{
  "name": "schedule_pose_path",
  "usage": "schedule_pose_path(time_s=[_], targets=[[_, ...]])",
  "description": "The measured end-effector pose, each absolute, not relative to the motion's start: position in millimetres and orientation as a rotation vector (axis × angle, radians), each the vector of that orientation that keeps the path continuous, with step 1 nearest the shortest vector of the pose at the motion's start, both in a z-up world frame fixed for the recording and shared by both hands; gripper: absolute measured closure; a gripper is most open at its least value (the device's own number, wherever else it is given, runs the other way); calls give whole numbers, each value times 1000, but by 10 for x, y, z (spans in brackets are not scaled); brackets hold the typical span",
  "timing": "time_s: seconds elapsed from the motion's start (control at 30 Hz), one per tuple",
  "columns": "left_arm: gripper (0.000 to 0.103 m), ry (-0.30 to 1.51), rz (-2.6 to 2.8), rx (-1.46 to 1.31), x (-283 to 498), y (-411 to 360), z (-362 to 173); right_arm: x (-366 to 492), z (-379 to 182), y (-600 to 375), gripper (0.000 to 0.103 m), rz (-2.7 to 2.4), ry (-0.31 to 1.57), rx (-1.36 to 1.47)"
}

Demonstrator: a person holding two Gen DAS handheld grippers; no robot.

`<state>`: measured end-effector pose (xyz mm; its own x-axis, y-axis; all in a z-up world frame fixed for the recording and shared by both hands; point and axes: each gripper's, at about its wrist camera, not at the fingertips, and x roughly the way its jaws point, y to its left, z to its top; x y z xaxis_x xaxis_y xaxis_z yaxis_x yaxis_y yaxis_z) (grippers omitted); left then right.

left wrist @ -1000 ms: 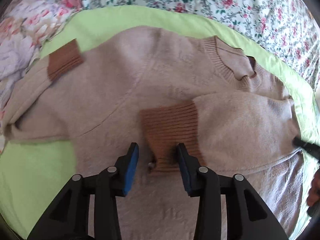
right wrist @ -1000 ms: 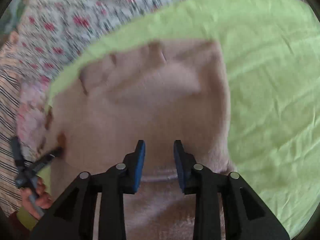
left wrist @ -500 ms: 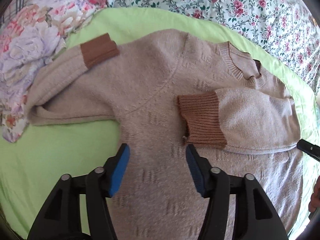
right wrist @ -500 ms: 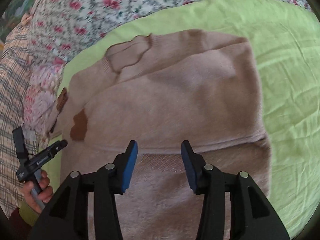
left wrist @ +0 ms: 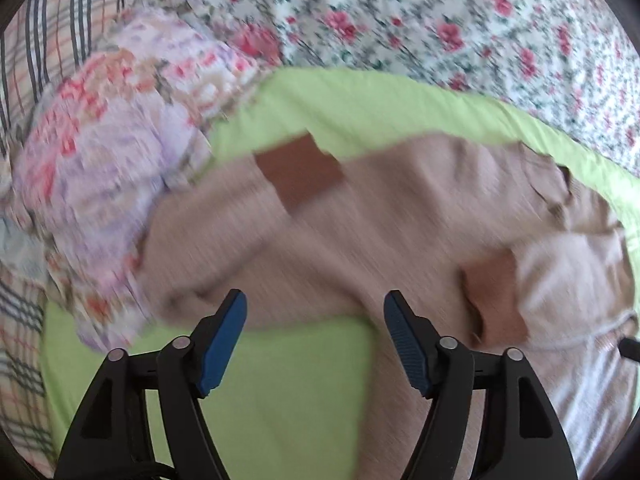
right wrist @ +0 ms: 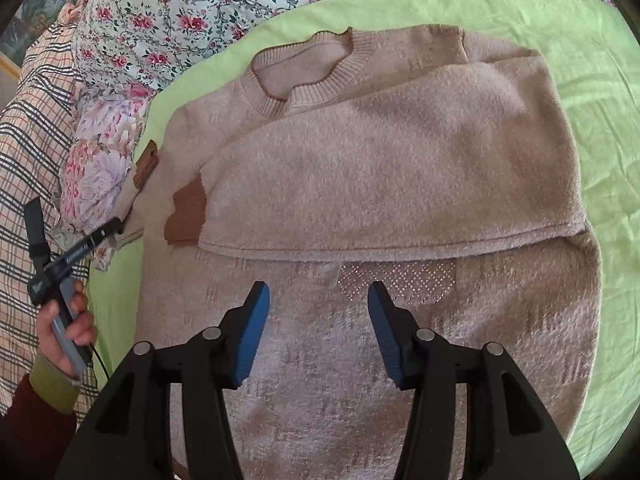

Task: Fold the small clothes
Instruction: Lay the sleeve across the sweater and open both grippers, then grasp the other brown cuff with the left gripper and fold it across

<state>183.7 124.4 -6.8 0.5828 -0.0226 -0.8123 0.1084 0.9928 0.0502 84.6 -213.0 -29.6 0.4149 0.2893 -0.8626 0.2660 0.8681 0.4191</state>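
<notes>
Spread flat on a lime-green sheet (right wrist: 560,20) over a bed: a small beige knitted sweater with brown ribbed cuffs (right wrist: 360,152), neckline toward the far edge of the sheet, hem toward the cameras. One sleeve (right wrist: 400,176) folded across the chest, its brown cuff (right wrist: 186,216) resting near the middle of the body. Other sleeve (left wrist: 224,224) stretched out sideways toward the sheet's left edge, its brown cuff (left wrist: 298,172) lying at the far edge of the sweater; left-wrist view heavily motion-blurred.

Left gripper (left wrist: 316,340) held low over bare green sheet and the sweater's side edge, blue-padded jaws spread wide, gripping nothing. Right gripper (right wrist: 319,328) poised above the lower body of the sweater, jaws likewise wide apart and empty, no cloth between the pads.

Beside the sheet's left edge: a crumpled lilac floral cloth (right wrist: 100,160), just touching the outstretched sleeve. Beyond the far edge, a white bedspread with red roses (right wrist: 168,12); at far left, a checked fabric (right wrist: 28,120). Left hand (right wrist: 66,332) seen at the right-wrist view's edge, wrapped around the gripper handle.
</notes>
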Motion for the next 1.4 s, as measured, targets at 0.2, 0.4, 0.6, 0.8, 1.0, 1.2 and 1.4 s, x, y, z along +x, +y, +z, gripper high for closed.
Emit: schedule_pose_path(time_s=[0.2,0.4,0.6,0.8,1.0,1.2,1.4], targets=[[21,926,-35,175,2503,1304,-126,885,-358,-2103,50,14,1183,567],[20,1035,-66,227,2959,1226,-519,887,-340,-2075,50,10,1187,580],[71,1034,-69,201,3028,1317,-656,819,-283,-2099,50,-12,1176,586],[97,969,-61,66,2838,1444,-303,794,-185,-2075,50,11,1139,581],[97,857,-218,-77,2356,1021,238,735,-97,-2135,50,30,1103,612],[97,842,-426,-62,1914,-60,417,566,-20,-2476,50,-31,1043,686],[97,898,-584,53,1478,-1191,87,290,9,-2922,50,-135,977,770]])
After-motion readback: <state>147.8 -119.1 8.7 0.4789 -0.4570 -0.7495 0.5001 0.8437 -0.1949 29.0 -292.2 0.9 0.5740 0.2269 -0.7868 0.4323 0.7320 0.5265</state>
